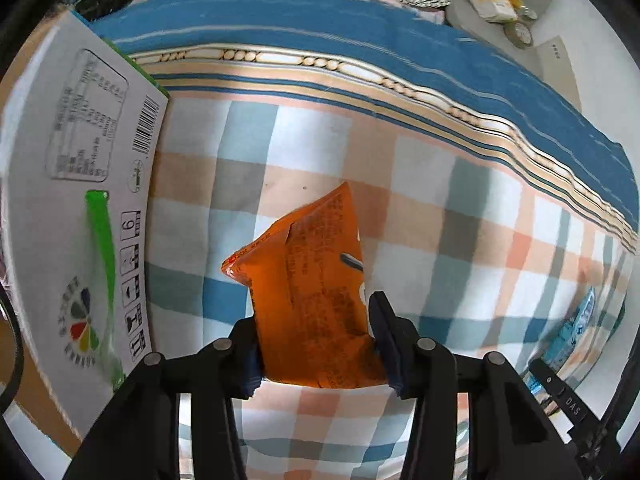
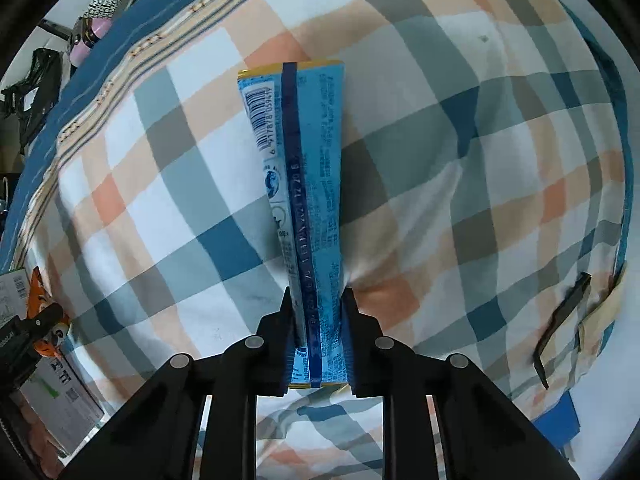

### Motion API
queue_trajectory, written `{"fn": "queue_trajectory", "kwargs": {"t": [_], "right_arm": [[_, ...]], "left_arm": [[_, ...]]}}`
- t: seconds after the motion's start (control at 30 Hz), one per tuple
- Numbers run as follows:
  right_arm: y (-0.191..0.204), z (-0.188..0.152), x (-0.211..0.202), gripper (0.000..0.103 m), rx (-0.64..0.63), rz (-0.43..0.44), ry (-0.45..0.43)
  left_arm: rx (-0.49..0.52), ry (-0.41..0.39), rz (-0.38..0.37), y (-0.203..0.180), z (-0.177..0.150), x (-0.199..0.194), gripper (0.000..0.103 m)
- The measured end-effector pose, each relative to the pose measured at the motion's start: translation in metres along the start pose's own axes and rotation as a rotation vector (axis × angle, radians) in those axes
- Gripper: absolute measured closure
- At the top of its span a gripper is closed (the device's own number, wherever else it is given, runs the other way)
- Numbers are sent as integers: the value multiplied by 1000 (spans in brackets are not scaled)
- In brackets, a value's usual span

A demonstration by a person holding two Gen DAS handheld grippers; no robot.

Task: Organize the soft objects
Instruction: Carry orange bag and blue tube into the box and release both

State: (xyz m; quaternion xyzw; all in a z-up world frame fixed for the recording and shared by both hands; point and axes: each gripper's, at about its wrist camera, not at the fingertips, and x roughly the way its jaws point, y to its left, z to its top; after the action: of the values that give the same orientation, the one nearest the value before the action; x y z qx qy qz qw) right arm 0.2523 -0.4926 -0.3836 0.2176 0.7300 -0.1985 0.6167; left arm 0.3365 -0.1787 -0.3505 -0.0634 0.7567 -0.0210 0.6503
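The left claw [image 1: 316, 340] pinches a crinkly orange plastic packet [image 1: 316, 280], the right claw [image 2: 318, 340] squeezes a long glossy blue wrapper [image 2: 308, 184], above a soft checked cloth [image 1: 440, 200].

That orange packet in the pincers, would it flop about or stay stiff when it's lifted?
Probably floppy: the orange packet is thin film, creased and puckered where the left tool pinches its lower end. Likely light, since its free end stands out unsupported. The glossy film could be slippery, though the pads seem to bite in.

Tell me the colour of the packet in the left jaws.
Orange packet with dark print, clearest in the left wrist view.
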Motion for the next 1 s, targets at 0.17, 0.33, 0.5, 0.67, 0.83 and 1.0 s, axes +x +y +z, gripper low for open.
{"fn": "queue_trajectory", "kwargs": {"t": [0.17, 0.33, 0.5, 0.67, 0.83, 1.0], "right_arm": [[13, -20, -28, 87, -32, 38, -37], [42, -62, -63, 87, -103, 87, -80], [90, -115, -103, 87, -195, 146, -115], [158, -172, -140, 87, -306, 218, -142], [223, -220, -161, 87, -387, 264, -154], [291, -258, -165, 87, -450, 274, -147]], "left_arm": [[61, -66, -39, -6, -33, -36, 59], [125, -143, -99, 6, -73, -86, 59], [156, -193, -163, 53, -75, -136, 59], [160, -237, -187, 110, -87, -167, 59], [137, -280, -168, 174, -93, -199, 59], [89, -309, -125, 240, -83, -210, 59]]}}
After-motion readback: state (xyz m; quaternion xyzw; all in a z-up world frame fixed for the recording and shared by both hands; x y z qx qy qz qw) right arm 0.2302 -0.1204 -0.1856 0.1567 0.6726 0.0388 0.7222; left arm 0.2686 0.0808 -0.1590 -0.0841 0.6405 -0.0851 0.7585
